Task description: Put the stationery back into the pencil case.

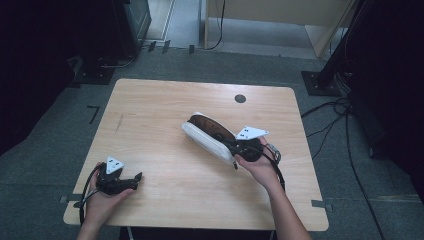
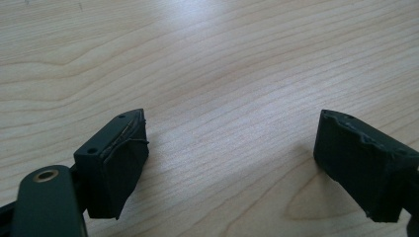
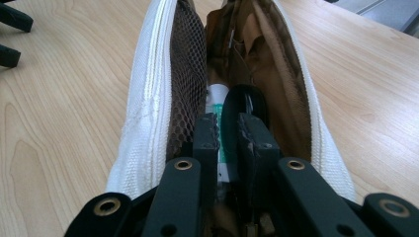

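Gripping dark flat item (image 3: 243, 106) inside white pouch (image 3: 148, 103): right gripper (image 3: 228, 129); left gripper (image 2: 232, 163) wide; no legible writing.

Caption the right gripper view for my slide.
Right gripper shut on a dark item inside the open white pouch.

One wooden counter (image 1: 150, 115), with one dark round grommet (image 1: 240, 98) near its far edge. One white zippered pouch (image 1: 207, 140), open, lying toward the right edge; inside it, one brown mesh pocket (image 3: 188, 74) and one brown fabric lining (image 3: 262, 64). One white-and-green tube-like item (image 3: 217, 98) in the pouch, partly hidden. One black rounded item (image 3: 244, 106) beside it, its kind not discernible. Two hand-held tools: the left tool (image 1: 131, 181) near the near-left corner, the right tool (image 1: 234, 150) at the pouch. Two grey three-cornered plates, one per tool. Two hands, one per tool.
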Available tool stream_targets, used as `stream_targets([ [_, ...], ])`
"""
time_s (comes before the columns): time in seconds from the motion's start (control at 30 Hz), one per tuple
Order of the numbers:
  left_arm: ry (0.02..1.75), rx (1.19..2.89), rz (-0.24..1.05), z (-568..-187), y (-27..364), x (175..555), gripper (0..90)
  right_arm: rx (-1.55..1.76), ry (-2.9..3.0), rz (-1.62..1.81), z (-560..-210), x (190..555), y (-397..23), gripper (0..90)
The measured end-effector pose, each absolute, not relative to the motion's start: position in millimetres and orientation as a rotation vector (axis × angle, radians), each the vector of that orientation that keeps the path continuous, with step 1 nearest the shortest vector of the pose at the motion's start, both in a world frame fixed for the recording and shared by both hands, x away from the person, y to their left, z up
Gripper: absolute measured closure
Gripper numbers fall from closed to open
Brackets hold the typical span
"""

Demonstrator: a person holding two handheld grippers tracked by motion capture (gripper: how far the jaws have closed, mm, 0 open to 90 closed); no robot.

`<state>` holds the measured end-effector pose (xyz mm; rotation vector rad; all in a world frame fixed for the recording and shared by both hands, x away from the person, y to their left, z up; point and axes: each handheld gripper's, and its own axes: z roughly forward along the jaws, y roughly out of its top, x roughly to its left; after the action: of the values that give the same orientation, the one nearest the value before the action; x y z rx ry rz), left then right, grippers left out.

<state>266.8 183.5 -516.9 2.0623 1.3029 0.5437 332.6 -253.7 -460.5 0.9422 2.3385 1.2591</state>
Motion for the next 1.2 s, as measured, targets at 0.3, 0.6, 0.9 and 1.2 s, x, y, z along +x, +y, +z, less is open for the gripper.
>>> stream_targets([
  [0.3, 1.301, 2.060, 0.546, -517, 183, 267, 13.6, 0.947, 2.295, 1.305, -450, 327, -259, 79.0],
  [0.6, 1.300, 2.053, 0.549, -518, 183, 267, 13.6, 0.935, 2.209, 1.361, -430, 316, -271, 80.6],
  [0.9, 1.299, 2.050, 0.553, -518, 183, 266, 14.0, 0.966, 2.134, 1.389, -418, 302, -291, 80.5],
  [1.2, 1.298, 2.050, 0.552, -518, 183, 266, 14.0, 1.047, 2.109, 1.371, -423, 294, -316, 71.4],
])
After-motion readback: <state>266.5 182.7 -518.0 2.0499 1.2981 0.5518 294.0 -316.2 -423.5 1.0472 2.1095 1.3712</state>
